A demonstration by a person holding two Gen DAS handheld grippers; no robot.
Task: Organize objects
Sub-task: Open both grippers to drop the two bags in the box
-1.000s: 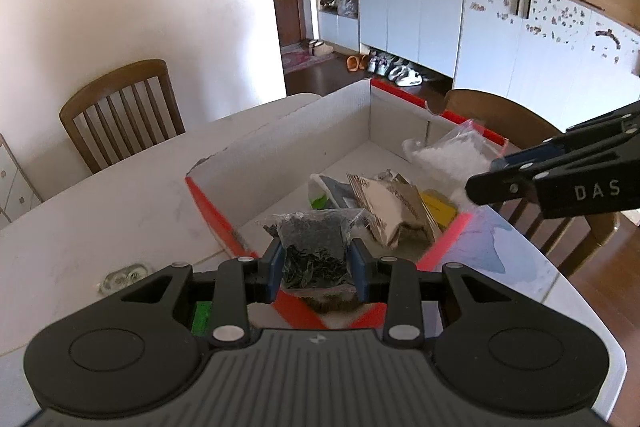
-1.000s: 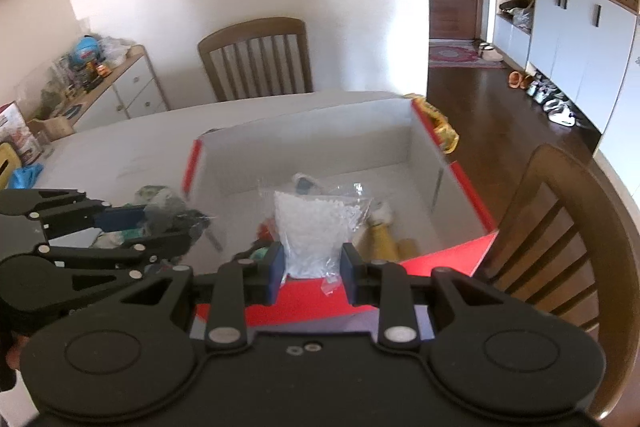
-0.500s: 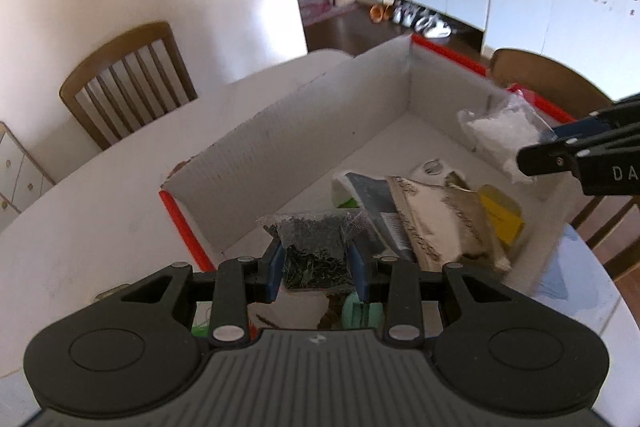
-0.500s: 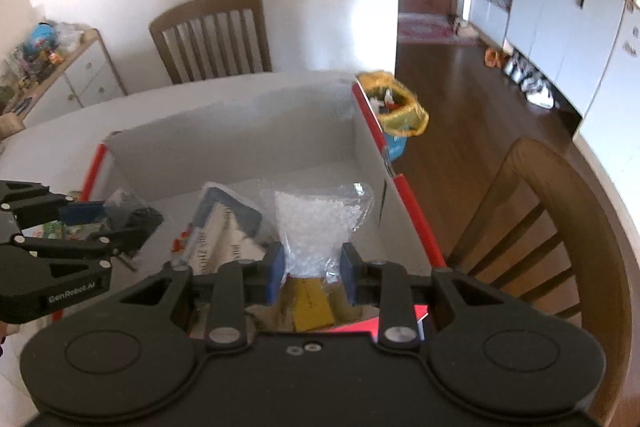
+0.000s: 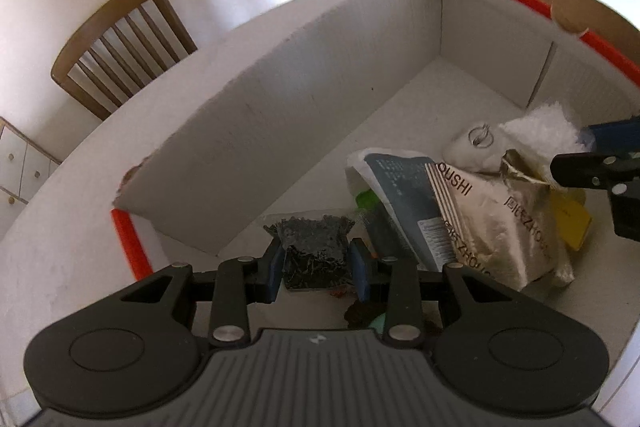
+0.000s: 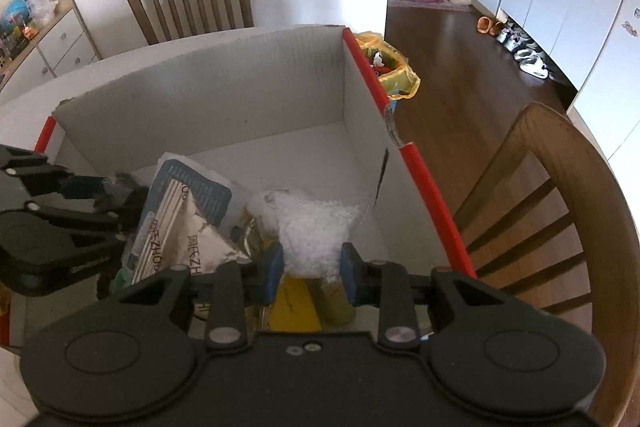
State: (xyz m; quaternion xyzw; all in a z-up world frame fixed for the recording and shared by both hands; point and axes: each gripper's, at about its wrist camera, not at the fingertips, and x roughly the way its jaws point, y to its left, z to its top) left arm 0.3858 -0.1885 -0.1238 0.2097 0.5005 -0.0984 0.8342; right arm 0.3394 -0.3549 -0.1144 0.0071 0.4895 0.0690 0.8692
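My left gripper [image 5: 316, 269] is clamped on a clear bag of dark bits [image 5: 314, 251], held low inside the cardboard box [image 5: 280, 131] at its six o'clock end. My right gripper [image 6: 311, 269] grips a clear bag of white granules [image 6: 314, 233] over the packets at the box's near end, by the three o'clock wall, above a beige pouch [image 6: 192, 247] and a yellow packet [image 6: 294, 307].

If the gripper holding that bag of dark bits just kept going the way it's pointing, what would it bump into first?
Probably the box floor. The left gripper, jaws shut on the bag of dark bits, points steeply down into the box; beyond the bag lies bare floor, with the packets just to its right. Depth is unclear.
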